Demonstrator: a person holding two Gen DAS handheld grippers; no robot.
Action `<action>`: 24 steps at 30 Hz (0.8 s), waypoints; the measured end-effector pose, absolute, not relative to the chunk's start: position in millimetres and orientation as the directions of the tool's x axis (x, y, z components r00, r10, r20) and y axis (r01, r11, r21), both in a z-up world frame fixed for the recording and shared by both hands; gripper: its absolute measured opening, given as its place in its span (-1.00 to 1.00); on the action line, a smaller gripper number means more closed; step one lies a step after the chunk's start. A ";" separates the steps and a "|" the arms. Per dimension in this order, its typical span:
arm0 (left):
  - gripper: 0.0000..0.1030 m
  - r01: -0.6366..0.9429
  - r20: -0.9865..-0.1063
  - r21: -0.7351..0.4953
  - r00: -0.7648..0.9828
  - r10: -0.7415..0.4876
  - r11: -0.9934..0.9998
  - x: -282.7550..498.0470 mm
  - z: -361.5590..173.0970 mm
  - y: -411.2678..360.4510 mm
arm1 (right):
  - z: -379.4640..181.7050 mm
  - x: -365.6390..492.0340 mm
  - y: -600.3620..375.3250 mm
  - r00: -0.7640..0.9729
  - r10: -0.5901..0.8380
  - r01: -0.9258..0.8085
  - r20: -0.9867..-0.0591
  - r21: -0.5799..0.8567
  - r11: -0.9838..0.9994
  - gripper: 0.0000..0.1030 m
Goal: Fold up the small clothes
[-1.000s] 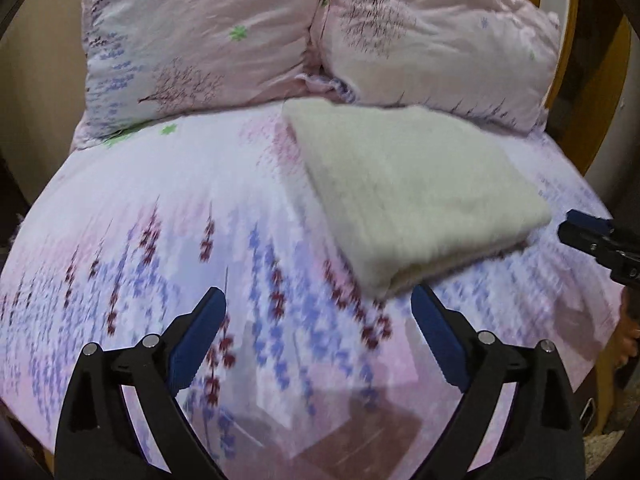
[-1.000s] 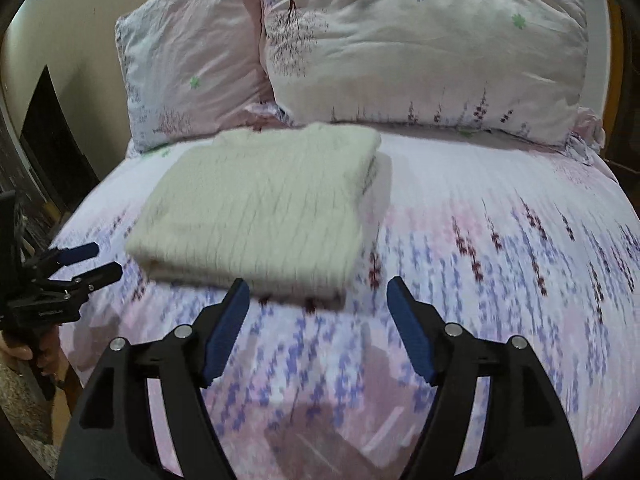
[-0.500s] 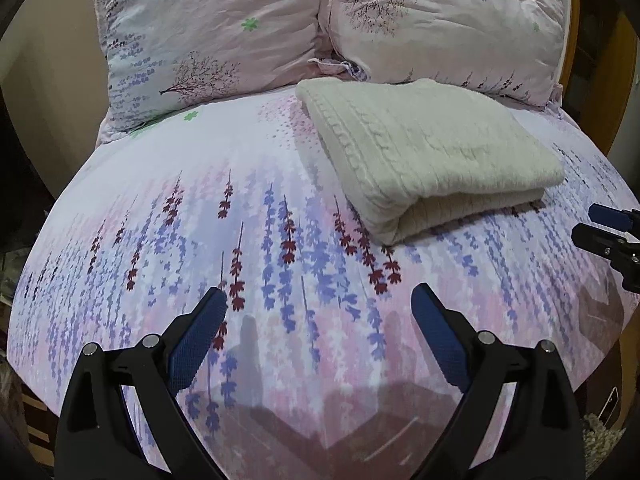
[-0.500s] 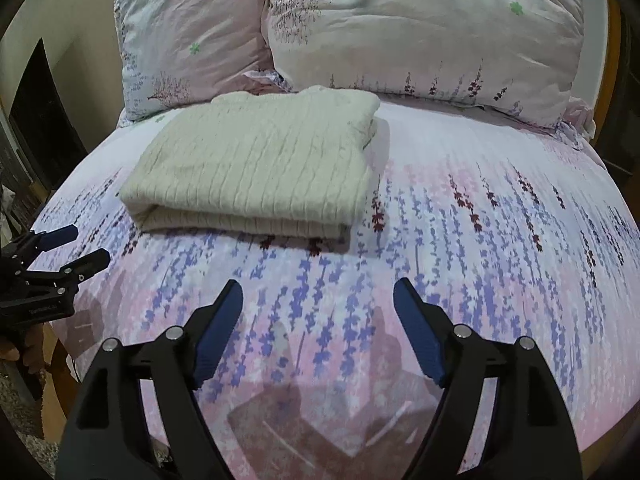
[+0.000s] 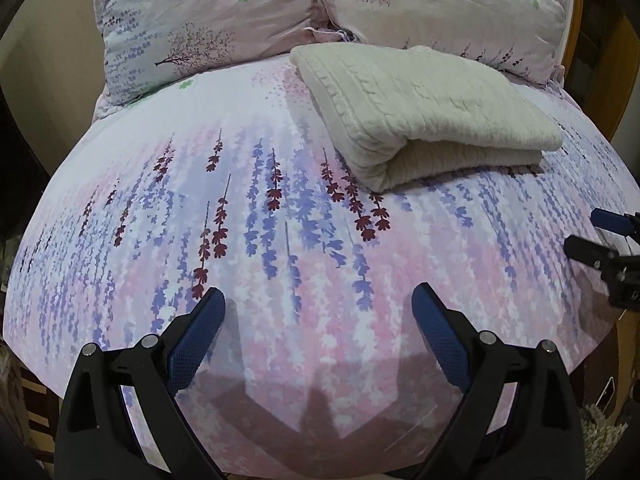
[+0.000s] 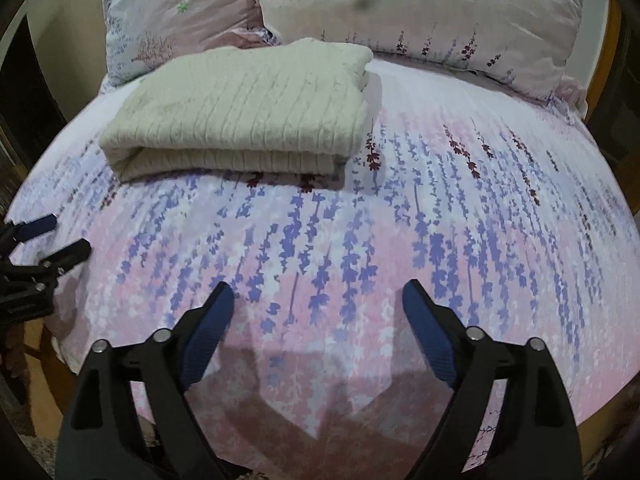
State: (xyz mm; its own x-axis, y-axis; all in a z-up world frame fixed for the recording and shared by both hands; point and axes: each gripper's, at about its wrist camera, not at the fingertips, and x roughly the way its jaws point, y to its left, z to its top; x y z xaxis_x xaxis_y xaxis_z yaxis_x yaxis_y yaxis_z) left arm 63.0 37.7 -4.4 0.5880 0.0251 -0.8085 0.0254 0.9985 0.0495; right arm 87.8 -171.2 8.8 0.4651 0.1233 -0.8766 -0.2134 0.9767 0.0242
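Left wrist view: the bed (image 5: 280,240), under a floral lavender-print sheet, fills the frame, with two pillows (image 5: 208,20) propped at the far end. The folded cream knit garment (image 5: 420,108) lies flat on the sheet just in front of the pillows, right of centre, its rounded fold edge facing near-left; the placement reads as a finished fold set out of the working area. The left gripper (image 5: 318,312) hangs over bare sheet at the near edge, jaws spread wide with nothing between them, well apart from the garment. The right gripper (image 5: 592,232) shows only at the right margin in this view, so its spread is hard to judge there. The right wrist view supplies it: the right gripper (image 6: 318,304) has its jaws opening, empty, above bare sheet, and the garment (image 6: 248,112) sits far-left with stacked layers visible along its near edge. That view also shows the left gripper (image 6: 52,236) at its left margin.
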 end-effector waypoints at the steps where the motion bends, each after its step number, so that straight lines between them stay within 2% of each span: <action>1: 0.90 0.024 -0.811 0.043 0.584 0.021 0.999 64.5 -4.6 38.9 | 8.2 87.3 -169.6 0.470 0.110 -0.214 -0.876 0.008 0.977 0.82; 4: 0.97 0.027 -0.820 0.015 0.572 -0.004 1.000 67.0 -6.5 41.7 | 5.5 88.9 -173.8 0.470 0.108 -0.191 -0.876 0.018 0.981 0.96; 24: 0.97 0.032 -0.822 0.018 0.570 -0.004 0.999 66.2 -8.0 39.0 | 5.0 86.7 -174.9 0.487 0.107 -0.195 -0.867 0.012 0.981 0.96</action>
